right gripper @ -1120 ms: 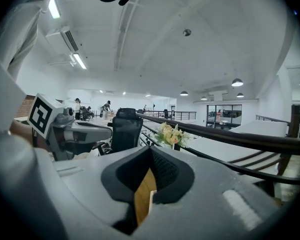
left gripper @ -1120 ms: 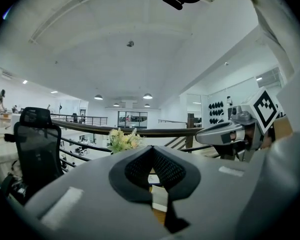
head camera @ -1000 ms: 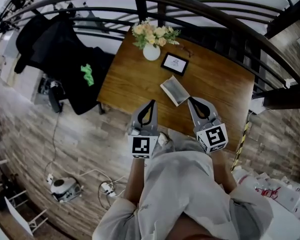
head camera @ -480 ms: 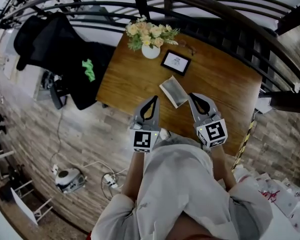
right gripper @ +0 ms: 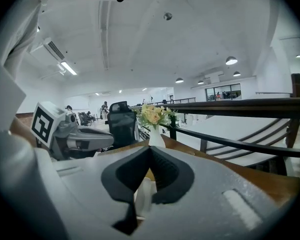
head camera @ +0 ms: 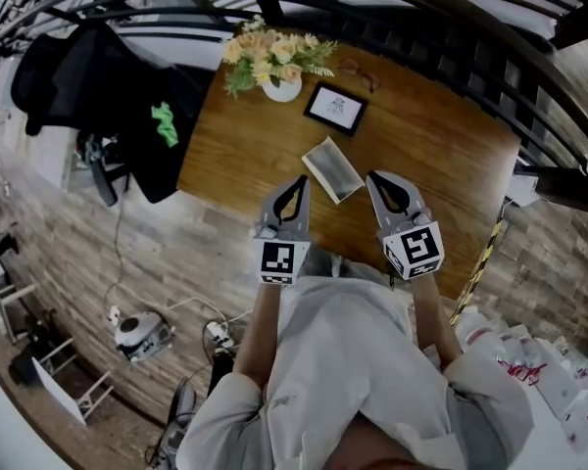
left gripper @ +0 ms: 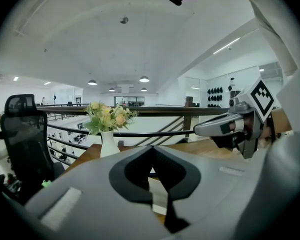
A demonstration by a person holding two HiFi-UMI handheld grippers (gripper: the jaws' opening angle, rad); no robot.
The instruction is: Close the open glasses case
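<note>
The open case (head camera: 331,168) lies on the wooden table (head camera: 441,155), near its near edge and turned at a slant. It sits between the tips of the two grippers and a little farther out.

The left gripper (head camera: 302,178) points at the case from the near left. In its own view the left gripper (left gripper: 152,148) has its jaws closed tip to tip with nothing between them. Only the case's pale edge (left gripper: 157,190) shows below, through the gap behind the tips.

The right gripper (head camera: 371,176) comes in from the near right, just beside the case's right end. In its own view the right gripper (right gripper: 150,148) also has its jaws pressed together and holds nothing. The pale case (right gripper: 144,194) shows under them. Neither gripper can be seen to touch the case.

Farther back on the table stands a dark frame (head camera: 335,109). At the far left corner is a white vase (head camera: 280,88) of flowers. A black chair (head camera: 78,76) stands left of the table, and a dark railing (head camera: 441,27) runs along the far side.
</note>
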